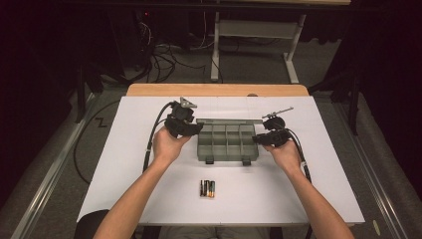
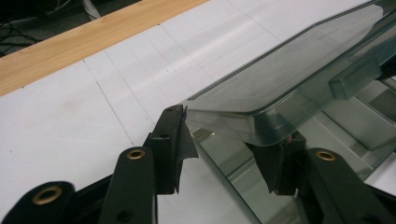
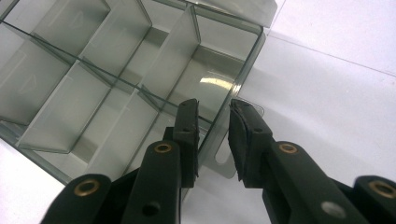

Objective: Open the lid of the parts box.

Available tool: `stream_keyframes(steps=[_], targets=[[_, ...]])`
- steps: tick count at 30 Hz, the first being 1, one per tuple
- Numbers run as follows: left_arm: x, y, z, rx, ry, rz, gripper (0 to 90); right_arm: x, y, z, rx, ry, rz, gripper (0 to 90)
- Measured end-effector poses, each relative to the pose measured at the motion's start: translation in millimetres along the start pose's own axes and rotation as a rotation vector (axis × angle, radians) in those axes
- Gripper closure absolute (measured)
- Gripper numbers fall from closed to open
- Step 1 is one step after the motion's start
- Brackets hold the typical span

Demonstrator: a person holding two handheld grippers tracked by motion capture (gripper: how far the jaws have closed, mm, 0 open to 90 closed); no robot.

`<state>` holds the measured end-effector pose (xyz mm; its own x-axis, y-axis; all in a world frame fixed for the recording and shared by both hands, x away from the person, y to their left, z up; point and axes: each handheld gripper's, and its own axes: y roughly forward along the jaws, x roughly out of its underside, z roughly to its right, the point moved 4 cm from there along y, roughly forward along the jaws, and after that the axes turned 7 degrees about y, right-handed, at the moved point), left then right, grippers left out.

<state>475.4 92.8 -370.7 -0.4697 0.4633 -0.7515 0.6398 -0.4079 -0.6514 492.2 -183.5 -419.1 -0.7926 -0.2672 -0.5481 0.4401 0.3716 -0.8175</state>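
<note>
While the smoky clear plastic organiser box with divider walls (image 1: 226,142) sits mid-table on the white tabletop (image 1: 124,164), both tools work its ends. Left gripper (image 1: 191,128) is at the box's left end. In the left gripper view the box's raised tinted lid (image 2: 280,79) has its rounded corner between the jaws: the right pad sits under the corner and looks to touch it, while the left pad (image 2: 180,140) stands just beside the lid edge with a sliver of gap. So jaws half spread around the lid corner, no firm pinch visible.

Right gripper (image 1: 263,138) is at the box's right end. In the right gripper view the jaws straddle the box's end wall (image 3: 219,135), one pad inside the corner compartment, the other outside over the table. Gap shows on both sides of the wall; jaws part-spread, not pinching.

Box compartments visible in that view are bare plastic. Two latch tabs (image 1: 228,161) stick out of the box's near edge.

Small cluster of cylindrical batteries, dark with gold-orange bands (image 1: 207,188), lies on the table nearer the person than the box, well apart from it and from both grippers.

Wooden table edge strip (image 1: 217,90) runs beyond the box's far side.
</note>
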Motion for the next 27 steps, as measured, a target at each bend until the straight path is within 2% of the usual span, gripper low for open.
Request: stream_keyframes(steps=[7, 14, 22, 27], targets=[[-5.5, 8.1, -5.9, 0.008, -0.022, 0.002, 60.5, 0.0, 0.0, 0.0, 0.0, 0.0, -0.001, 75.4], [-13.1, 14.8, -12.8, 0.021, -0.061, 0.01, 65.4, 0.1, 0.1, -0.2, 0.003, -0.01, 0.002, 75.5], [-18.6, 22.2, -20.7, 0.003, -0.066, -0.023, 71.1, 0.0, 0.0, -0.1, 0.002, -0.01, -0.002, 75.7], [-17.9, 30.7, -24.9, 0.0, -0.083, -0.038, 72.8, 0.1, 0.0, -0.7, 0.006, -0.019, -0.002, 75.8]])
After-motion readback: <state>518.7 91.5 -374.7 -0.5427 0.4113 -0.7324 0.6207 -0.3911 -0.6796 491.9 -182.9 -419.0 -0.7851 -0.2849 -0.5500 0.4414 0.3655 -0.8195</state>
